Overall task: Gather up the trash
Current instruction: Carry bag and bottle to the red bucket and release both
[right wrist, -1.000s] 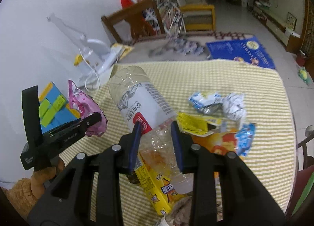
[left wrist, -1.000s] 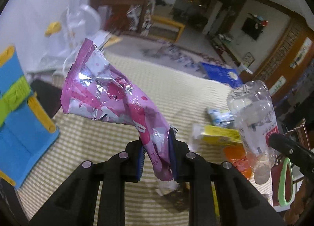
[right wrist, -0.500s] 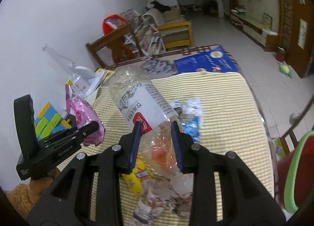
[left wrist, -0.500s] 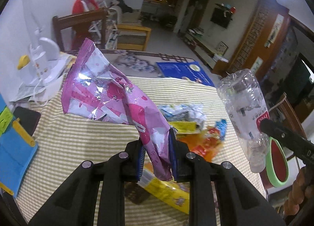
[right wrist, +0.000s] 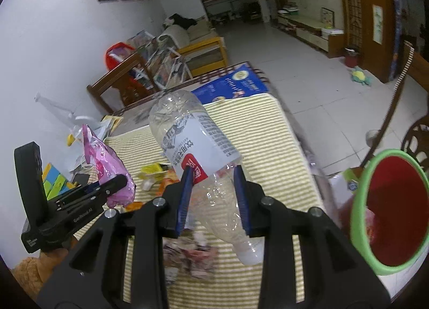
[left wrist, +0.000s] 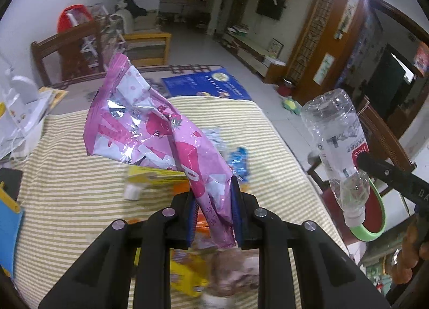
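My left gripper (left wrist: pixel 213 201) is shut on a crumpled pink foil snack wrapper (left wrist: pixel 150 129) and holds it above the striped table (left wrist: pixel 64 188). It also shows in the right wrist view (right wrist: pixel 107 188) with the wrapper (right wrist: pixel 106 161). My right gripper (right wrist: pixel 213 196) is shut on a clear empty plastic bottle (right wrist: pixel 193 142), cap end toward me. The bottle (left wrist: pixel 340 148) hangs just over a red bin with a green rim (left wrist: pixel 372 215), which stands beside the table's right edge (right wrist: pixel 359 217).
More trash lies on the table: a yellow packet (left wrist: pixel 155 175), a blue wrapper (left wrist: pixel 238 158), a crumpled printed wrapper (right wrist: pixel 190 258). A blue and yellow box (left wrist: pixel 8 225) sits at the left edge. Wooden chairs (left wrist: pixel 67 48) stand behind and right of the table.
Both grippers have swung to the right with their loads. The red bin has come into full view beside the bottle.
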Demonstrator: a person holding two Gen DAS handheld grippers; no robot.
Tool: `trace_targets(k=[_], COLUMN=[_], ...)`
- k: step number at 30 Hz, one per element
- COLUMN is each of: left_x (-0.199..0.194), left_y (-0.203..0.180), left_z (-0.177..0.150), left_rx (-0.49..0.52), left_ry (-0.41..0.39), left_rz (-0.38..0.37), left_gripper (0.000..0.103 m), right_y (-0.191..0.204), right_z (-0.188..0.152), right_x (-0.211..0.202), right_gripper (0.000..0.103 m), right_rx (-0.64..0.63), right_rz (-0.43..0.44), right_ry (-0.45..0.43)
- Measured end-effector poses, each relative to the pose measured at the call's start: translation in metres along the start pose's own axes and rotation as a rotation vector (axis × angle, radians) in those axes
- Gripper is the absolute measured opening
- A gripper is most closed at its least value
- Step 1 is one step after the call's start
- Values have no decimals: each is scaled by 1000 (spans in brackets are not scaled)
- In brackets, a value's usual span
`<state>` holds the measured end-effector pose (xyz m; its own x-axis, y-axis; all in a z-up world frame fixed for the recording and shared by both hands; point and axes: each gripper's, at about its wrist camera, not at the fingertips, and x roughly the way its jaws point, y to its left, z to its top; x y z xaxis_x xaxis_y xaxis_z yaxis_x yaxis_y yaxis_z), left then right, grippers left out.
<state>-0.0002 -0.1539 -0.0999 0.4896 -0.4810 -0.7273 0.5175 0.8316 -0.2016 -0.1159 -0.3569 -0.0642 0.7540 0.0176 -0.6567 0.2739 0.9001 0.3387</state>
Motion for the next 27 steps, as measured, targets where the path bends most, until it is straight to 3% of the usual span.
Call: trace_targets(k=[12,27], left_x=[23,46], left_y=[-107,-214], left_z=[-5,-19], left_rx=[114,197], left_ry=[37,57], left_rz=[-99,-159], left_gripper=[19,19], right_y=[-110,-233], right_z=[-3,-17], right_x=[-48,-82], right_gripper=[31,31], right_rx=[125,248], right_rz=[-101,-183], right_ry=[-40,-38])
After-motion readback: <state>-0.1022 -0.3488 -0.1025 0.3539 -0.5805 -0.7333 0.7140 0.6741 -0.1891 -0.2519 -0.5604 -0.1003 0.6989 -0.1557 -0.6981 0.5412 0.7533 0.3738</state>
